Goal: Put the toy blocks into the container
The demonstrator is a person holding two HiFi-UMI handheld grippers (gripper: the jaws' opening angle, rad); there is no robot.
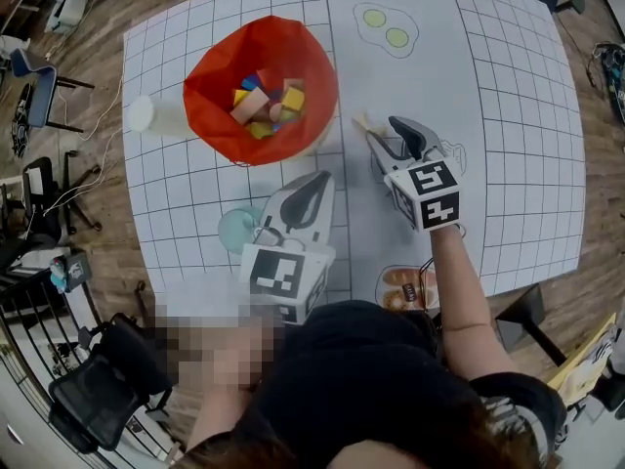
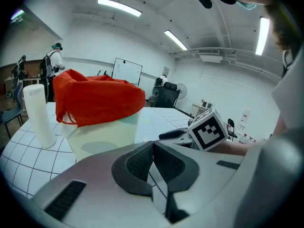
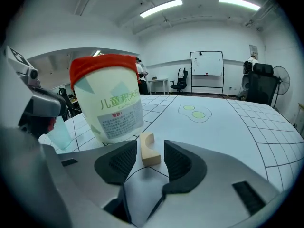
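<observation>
Closest to the person, over the near part of the gridded table (image 1: 508, 115), the left gripper (image 1: 311, 191) hung with its jaws shut together and nothing between them; its own view showed the two pads (image 2: 140, 161) meeting. Just to its left stood a teal cup (image 1: 237, 228).

To the right and a little farther out, the right gripper (image 1: 386, 133) was low over the table with its jaws spread wide. Between them lay a tan block (image 3: 148, 148) with a curved notch, resting on the table. It sat nearer one pad than the other, and neither pad pressed on it. That block was outside the container (image 1: 210, 81), near its base.

Beyond both grippers the container stood upright, a pale tub with a red liner (image 2: 95, 96) folded over its rim. Inside lay a heap of coloured blocks (image 1: 266, 101), yellow, pink, blue and tan among them. A white cylinder (image 1: 142, 113) stood just beside the tub on its left.

Farther out on the table was a drawn outline holding two green circles (image 1: 386, 27), well apart from the tub. Past the table, the right gripper view showed a chair (image 3: 179, 82) and a whiteboard (image 3: 206, 63) against the far wall.
</observation>
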